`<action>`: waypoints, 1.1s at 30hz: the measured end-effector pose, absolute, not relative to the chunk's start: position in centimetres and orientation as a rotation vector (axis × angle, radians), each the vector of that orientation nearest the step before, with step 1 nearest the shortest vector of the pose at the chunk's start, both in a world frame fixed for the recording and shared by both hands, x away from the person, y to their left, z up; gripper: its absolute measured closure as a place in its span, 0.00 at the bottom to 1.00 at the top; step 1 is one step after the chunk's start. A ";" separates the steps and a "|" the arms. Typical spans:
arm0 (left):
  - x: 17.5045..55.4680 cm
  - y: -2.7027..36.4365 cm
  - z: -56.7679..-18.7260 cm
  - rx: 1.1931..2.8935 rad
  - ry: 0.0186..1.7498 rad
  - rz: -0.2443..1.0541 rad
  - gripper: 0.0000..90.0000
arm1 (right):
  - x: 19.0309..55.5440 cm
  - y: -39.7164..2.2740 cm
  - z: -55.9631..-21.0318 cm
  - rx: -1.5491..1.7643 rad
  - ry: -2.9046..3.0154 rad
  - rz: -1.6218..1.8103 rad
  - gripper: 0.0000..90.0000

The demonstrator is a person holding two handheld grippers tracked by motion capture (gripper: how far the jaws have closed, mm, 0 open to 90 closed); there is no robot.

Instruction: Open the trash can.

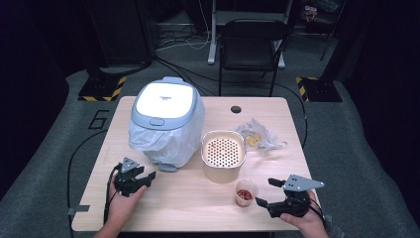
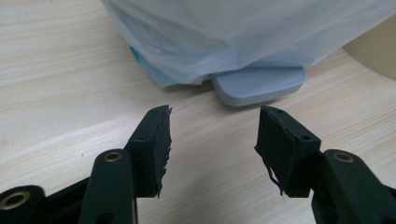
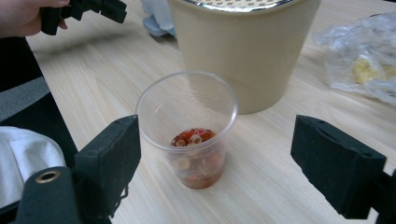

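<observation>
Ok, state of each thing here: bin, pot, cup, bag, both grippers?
Bin: lid shut, liner bag hanging out, pedal untouched.
Pot: upright, perforated insert on top.
Cup: upright, uncovered, red and white bits at the bottom.
Bag: lying crumpled, yellow bits inside.
Left gripper: open, nothing between the jaws.
Right gripper: open, cup ahead of the jaws, untouched.
</observation>
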State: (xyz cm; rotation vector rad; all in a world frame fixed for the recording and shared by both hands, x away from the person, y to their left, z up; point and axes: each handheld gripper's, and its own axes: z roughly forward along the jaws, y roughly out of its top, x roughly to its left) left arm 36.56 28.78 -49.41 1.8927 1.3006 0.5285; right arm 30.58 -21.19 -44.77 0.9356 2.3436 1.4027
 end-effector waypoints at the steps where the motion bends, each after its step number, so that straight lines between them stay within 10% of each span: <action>1: 36.6 28.8 -49.4 1.893 1.301 0.529 0.50 | 30.6 -21.4 -44.6 0.946 2.337 1.410 0.20; 33: 38.9 22.9 -50.2 1.839 1.339 0.605 0.58 | 37.4 -22.4 -48.3 1.309 2.133 1.179 0.30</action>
